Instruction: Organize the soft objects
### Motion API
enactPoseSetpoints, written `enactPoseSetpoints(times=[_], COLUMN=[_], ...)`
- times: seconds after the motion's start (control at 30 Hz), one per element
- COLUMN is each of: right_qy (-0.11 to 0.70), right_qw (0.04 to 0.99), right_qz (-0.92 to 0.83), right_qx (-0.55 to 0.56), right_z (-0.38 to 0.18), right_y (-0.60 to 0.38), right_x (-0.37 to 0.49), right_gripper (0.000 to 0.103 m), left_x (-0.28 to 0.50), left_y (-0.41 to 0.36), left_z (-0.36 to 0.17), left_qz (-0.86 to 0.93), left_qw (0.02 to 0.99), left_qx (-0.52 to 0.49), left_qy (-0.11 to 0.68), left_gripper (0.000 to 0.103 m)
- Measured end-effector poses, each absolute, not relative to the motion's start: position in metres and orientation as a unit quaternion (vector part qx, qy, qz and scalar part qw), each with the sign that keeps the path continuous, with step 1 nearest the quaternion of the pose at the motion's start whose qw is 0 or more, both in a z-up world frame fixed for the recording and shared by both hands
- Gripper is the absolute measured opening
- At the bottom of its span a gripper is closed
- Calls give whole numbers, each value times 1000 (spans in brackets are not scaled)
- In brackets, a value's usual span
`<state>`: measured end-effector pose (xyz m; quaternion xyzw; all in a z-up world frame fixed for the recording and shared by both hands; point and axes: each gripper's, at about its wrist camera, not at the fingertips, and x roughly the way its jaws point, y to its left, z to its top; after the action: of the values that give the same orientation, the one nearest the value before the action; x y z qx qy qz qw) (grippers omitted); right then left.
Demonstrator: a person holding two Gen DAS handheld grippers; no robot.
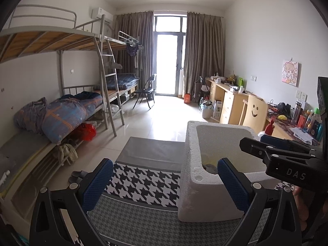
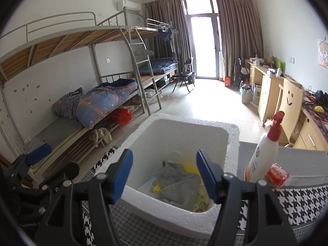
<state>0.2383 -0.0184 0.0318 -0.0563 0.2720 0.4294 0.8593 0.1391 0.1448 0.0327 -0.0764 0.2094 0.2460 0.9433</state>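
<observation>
A white foam box (image 2: 231, 141) stands on a houndstooth-covered table (image 1: 143, 182). Inside it lie a grey cloth (image 2: 178, 182) and yellow soft items (image 2: 189, 164). My right gripper (image 2: 164, 174) is open and empty, held just above the box's near rim. My left gripper (image 1: 164, 182) is open and empty, to the left of the box (image 1: 190, 149), over the tablecloth. The right gripper also shows in the left wrist view (image 1: 287, 155), above the box. The left gripper shows at the left edge of the right wrist view (image 2: 39, 151).
A white pump bottle with a red top (image 2: 262, 155) and a red packet (image 2: 276, 174) stand on the table right of the box. Bunk beds with bedding (image 1: 67, 114) line the left wall. Desks and a wooden chair (image 1: 254, 110) line the right wall.
</observation>
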Motion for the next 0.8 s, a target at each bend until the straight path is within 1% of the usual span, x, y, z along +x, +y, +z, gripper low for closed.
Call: enactPoseSetpoints(times=[0.1, 0.17, 0.37, 0.8], right_qy=[273, 270, 250, 231], right_qw=[859, 860, 870, 881], right_qz=[430, 431, 422, 413], right_qx=[-53, -49, -43, -25], right_z=[34, 36, 42, 50], right_y=[-21, -27, -43, -76], right_x=[237, 235, 225, 199], right_gripper=[72, 79, 93, 95], left_x=[137, 135, 128, 111], left_y=[140, 136, 128, 103], left_z=[34, 36, 40, 48], left_qz=[242, 241, 234, 221], left_qw=[945, 946, 949, 954], left_qx=[-71, -70, -69, -66], left_qy=[208, 206, 201, 193], left_gripper=[102, 102, 102, 102])
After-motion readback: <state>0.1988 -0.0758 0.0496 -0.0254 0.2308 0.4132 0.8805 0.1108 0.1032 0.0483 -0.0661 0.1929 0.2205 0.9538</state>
